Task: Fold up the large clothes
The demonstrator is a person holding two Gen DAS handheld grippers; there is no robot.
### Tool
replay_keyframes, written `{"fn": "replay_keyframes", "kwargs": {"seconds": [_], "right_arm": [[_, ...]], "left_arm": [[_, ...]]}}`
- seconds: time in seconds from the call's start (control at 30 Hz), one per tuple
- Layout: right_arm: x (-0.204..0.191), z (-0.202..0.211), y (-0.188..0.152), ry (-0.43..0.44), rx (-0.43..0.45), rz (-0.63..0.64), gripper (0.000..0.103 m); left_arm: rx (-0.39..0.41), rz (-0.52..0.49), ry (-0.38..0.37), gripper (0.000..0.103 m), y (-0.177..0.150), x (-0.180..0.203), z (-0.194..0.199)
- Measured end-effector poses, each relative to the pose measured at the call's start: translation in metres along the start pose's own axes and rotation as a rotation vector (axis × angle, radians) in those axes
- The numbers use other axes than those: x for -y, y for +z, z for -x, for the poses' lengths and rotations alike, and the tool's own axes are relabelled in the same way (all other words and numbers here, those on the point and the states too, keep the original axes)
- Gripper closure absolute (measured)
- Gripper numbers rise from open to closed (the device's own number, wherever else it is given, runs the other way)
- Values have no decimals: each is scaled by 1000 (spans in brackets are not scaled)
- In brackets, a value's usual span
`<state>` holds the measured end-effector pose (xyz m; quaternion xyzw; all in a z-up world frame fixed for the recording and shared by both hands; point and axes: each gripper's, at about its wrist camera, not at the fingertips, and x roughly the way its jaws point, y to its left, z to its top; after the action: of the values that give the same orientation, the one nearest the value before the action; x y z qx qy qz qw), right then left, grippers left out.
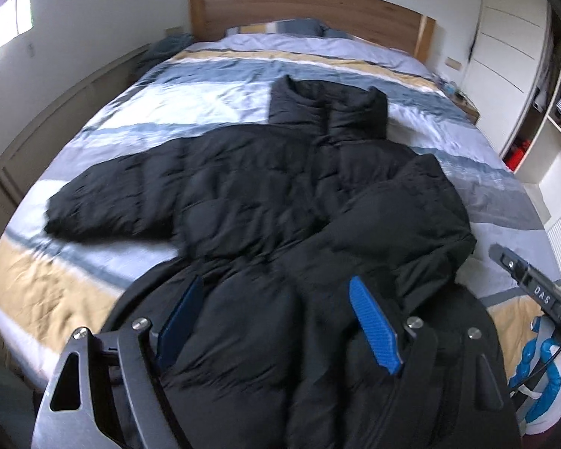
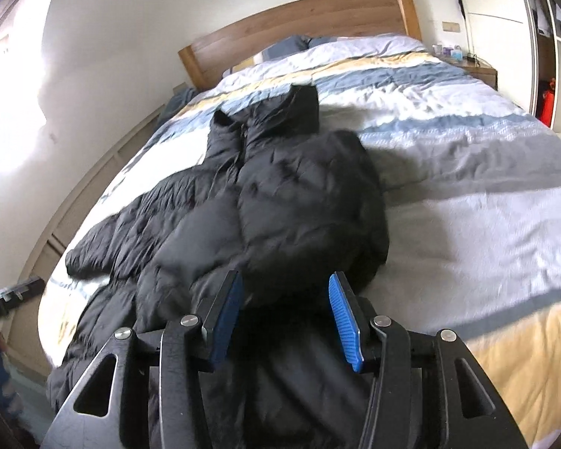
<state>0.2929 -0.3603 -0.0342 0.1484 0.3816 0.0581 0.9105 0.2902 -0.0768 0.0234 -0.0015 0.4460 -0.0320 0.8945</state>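
- While the black puffer jacket is spread front-up on the bed, its collar is pointed toward the wooden headboard and its hem is laid at the near edge, under both tools.
- One sleeve is stretched out flat to the left in the left wrist view; the other sleeve is seen folded inward across the jacket body on the right side.
- In the right wrist view the folded-in sleeve is bunched just ahead of the right gripper, whose blue pads are set moderately apart; no fabric is pinched between them, and the jacket hem is only seen below them.
- The left gripper is held over the lower part of the jacket, jaws spread wide, with dark fabric seen between and below the blue pads; nothing is clamped.
- Contact of the pads with the fabric cannot be told in either view because of blur.
- Part of the right gripper's body is seen at the right edge of the left wrist view, beside the jacket hem.
- The jacket is laid on a striped duvet of blue, grey, white and yellow bands; pillows are seen at the headboard.
- A nightstand and a white wardrobe are seen at the right of the bed.
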Motion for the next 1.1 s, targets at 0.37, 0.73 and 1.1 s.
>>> {"fn": "replay_keyframes", "kwargs": {"seconds": [0.37, 0.73, 1.1], "right_arm": [[11, -75, 47, 2, -24, 17, 53], [43, -129, 23, -1, -97, -7, 48], [29, -81, 27, -58, -27, 32, 46]], "left_arm": [[-21, -55, -61, 23, 46, 76, -108], [-144, -29, -45, 22, 21, 35, -178], [-25, -26, -30, 22, 33, 26, -122]]}}
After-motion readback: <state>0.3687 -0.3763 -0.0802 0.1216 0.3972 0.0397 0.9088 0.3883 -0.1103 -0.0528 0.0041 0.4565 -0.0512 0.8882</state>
